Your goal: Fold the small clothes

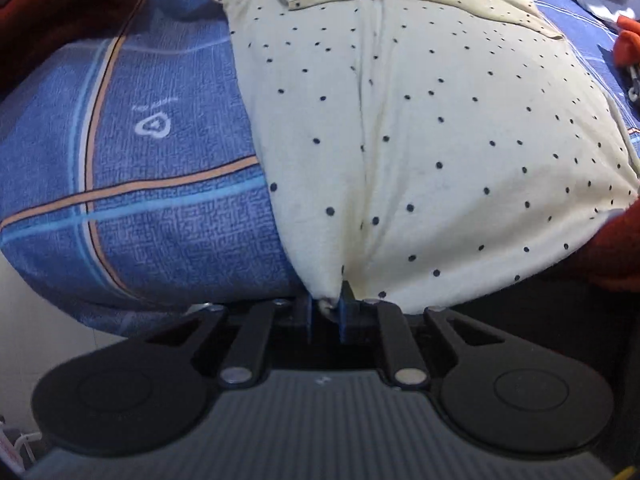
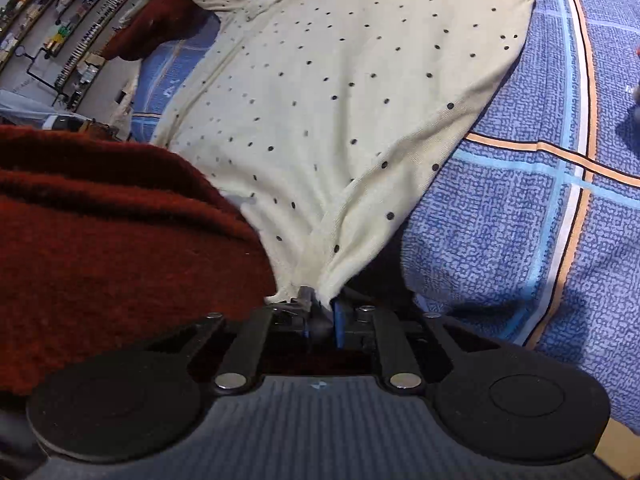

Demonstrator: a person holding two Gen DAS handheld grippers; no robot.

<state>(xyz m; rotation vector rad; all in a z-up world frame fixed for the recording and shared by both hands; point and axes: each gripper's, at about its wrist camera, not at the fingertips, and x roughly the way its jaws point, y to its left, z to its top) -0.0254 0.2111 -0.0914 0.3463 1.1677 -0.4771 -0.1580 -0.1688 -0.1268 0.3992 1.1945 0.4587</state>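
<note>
A cream garment with small dark dots (image 1: 420, 128) lies spread on a blue patterned bed sheet (image 1: 152, 184). My left gripper (image 1: 326, 304) is shut on a near corner of the garment, the cloth pinched between its blue pads. In the right wrist view the same dotted garment (image 2: 340, 92) stretches away from my right gripper (image 2: 320, 308), which is shut on another near corner. Both corners are pulled taut toward the cameras. A folded flap lies across the garment's far end in the left wrist view.
A dark red knitted sleeve (image 2: 100, 232) fills the left of the right wrist view, and shows at the right edge (image 1: 616, 248) of the left wrist view. The blue sheet (image 2: 540, 200) has orange and white stripes. Shelves with small items (image 2: 68, 28) stand far left.
</note>
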